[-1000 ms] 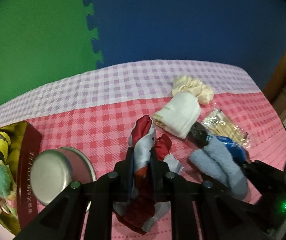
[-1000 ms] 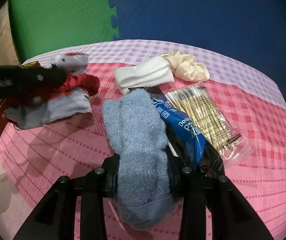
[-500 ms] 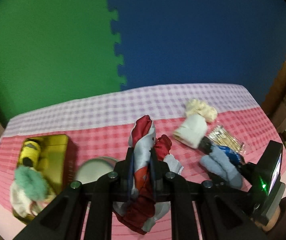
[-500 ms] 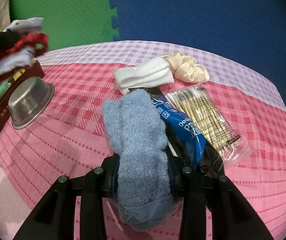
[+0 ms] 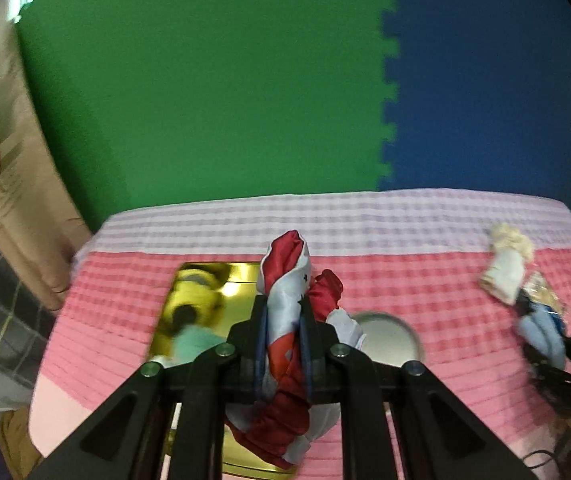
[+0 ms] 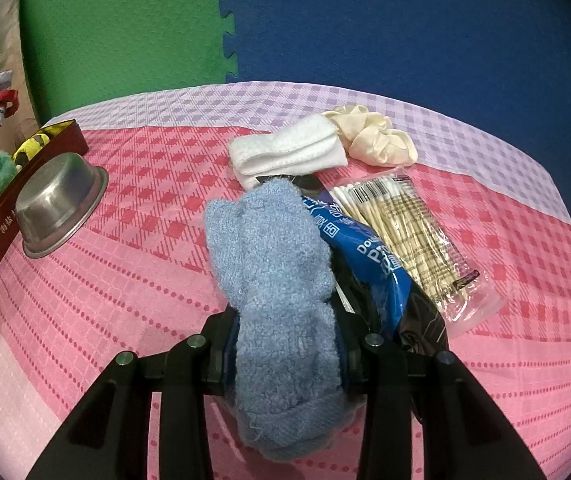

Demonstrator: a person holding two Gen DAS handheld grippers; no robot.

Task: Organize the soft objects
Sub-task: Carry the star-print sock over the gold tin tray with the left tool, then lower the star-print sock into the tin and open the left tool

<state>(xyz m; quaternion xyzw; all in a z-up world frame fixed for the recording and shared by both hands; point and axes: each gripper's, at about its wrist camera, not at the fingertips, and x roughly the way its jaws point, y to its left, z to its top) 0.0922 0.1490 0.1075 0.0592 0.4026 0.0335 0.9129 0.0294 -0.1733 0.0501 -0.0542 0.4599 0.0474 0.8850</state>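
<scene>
Two grips are live, and only the left one is about to matter. My left gripper (image 5: pixel 281 332) is clamped tight on the red-and-white satin scrunchie (image 5: pixel 287 304), whose bunched cloth rises above the fingertips and hangs down below them, its length running along the line of my fingers. The gold-lined box (image 5: pixel 241 276) lies just past and to the left of those fingertips, partly under them, long axis running away from me, with a yellow plush (image 5: pixel 195 298) and a green fluffy piece (image 5: pixel 191 344) already in it. The steel bowl (image 5: pixel 385 338) sits just to the right of my tips, upside down beside the box. I judge the drop needs a small shift leftward so the scrunchie hangs over the open gold floor rather than over the box's right wall or the bowl.

My right gripper (image 6: pixel 287 352) is closed around the blue fuzzy sock (image 6: pixel 273 264), which stands up between the fingers, long axis pointing ahead. From there the box (image 6: pixel 25 176) is far off to the left, beyond the bowl (image 6: pixel 59 204), so the left hand is clearly nearer to it. Ahead and right of the sock lie a white folded cloth (image 6: pixel 285 152), a cream scrunchie (image 6: pixel 373 140), a blue packet (image 6: pixel 357 248) and a bag of cotton swabs (image 6: pixel 409 232), on the pink checked tablecloth (image 6: pixel 145 264).
</scene>
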